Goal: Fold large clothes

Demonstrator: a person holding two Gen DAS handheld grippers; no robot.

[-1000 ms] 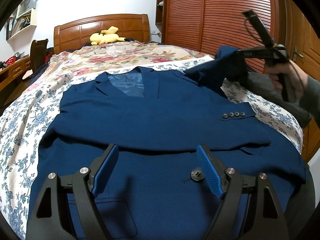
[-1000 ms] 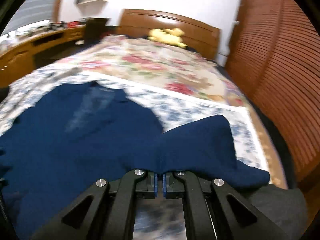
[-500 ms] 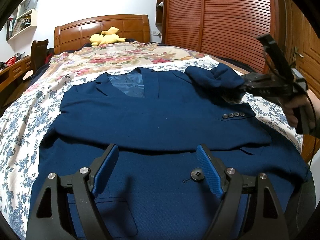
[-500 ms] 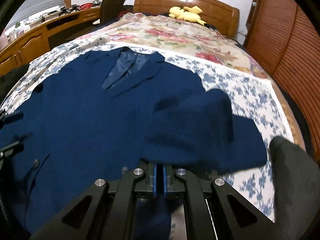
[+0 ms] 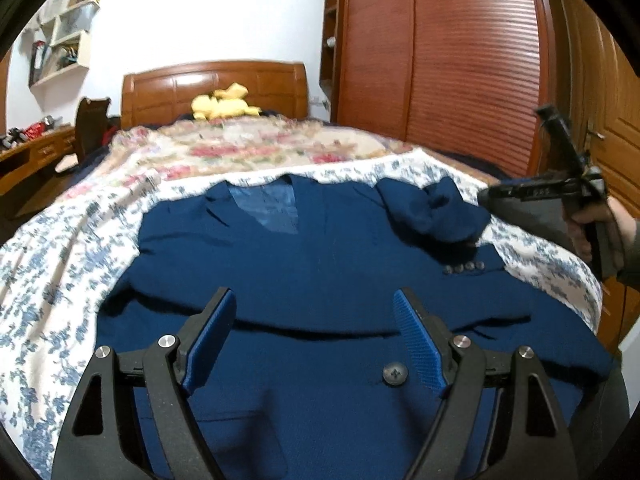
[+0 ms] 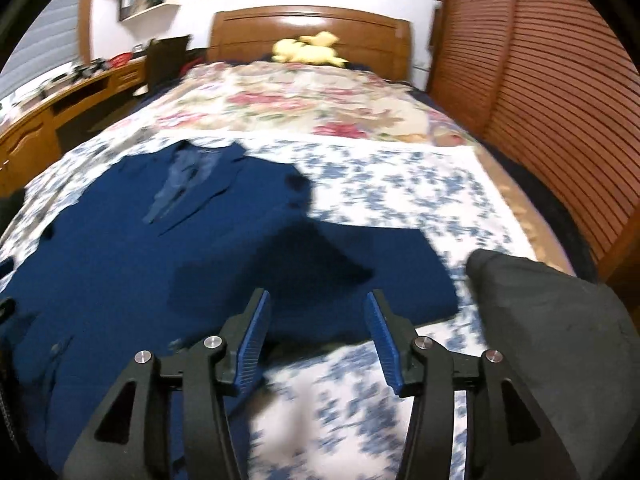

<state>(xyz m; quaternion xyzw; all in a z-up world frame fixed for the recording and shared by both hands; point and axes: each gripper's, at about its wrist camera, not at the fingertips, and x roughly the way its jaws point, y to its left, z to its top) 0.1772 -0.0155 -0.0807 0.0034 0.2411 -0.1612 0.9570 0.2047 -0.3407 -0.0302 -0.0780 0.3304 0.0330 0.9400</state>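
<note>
Your left gripper (image 5: 314,336) and right gripper (image 6: 316,332) both gaped empty over the blazer (image 5: 320,280), spread at the bed's (image 6: 400,184) foot; soft, floppy wool, best pinched at shoulders or hem.

Home bedroom: bed (image 5: 256,152), headboard (image 5: 212,88), wardrobe (image 5: 460,72).

Even indoor light, moderately bright, with glare on the headboard (image 6: 310,26). My right view smears with motion blur around the bed (image 6: 360,176); perhaps the left is only slightly soft. Fisheye bends and blackens corners.
</note>
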